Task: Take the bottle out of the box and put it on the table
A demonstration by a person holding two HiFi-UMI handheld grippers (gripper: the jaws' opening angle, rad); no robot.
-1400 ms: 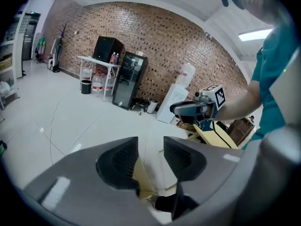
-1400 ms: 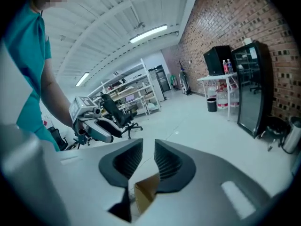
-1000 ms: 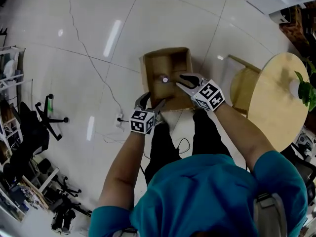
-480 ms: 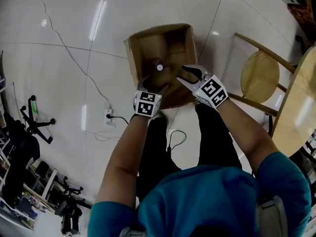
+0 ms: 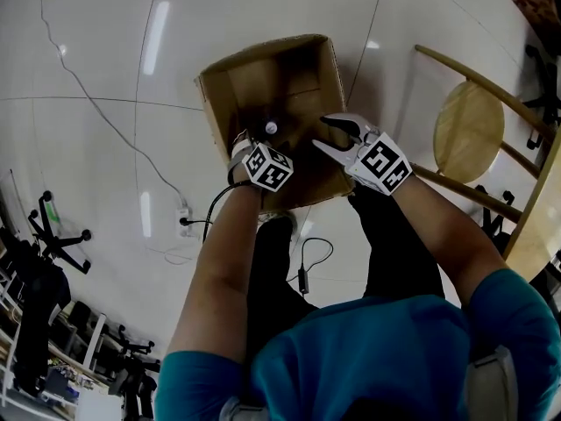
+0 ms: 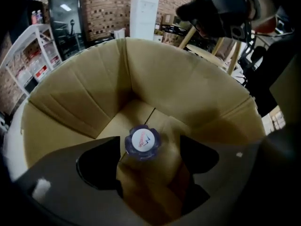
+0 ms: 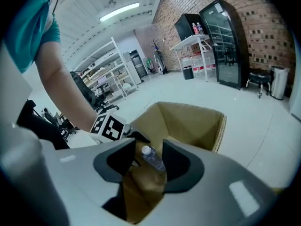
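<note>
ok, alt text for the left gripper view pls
Looking down into an open cardboard box at a bottle standing inside, its white cap facing the camera. The jaws of the left gripper have just been opening and stand apart on either side of the cap, not touching it.

Cardboard box (image 5: 209,99) open-topped; far half of interior was free. Bottle (image 5: 271,127) stood by near wall, left gripper (image 5: 249,140) crowding beside it, right gripper (image 5: 323,133) above right rim. Wooden chair (image 5: 469,130) blocked floor right of box.
</note>
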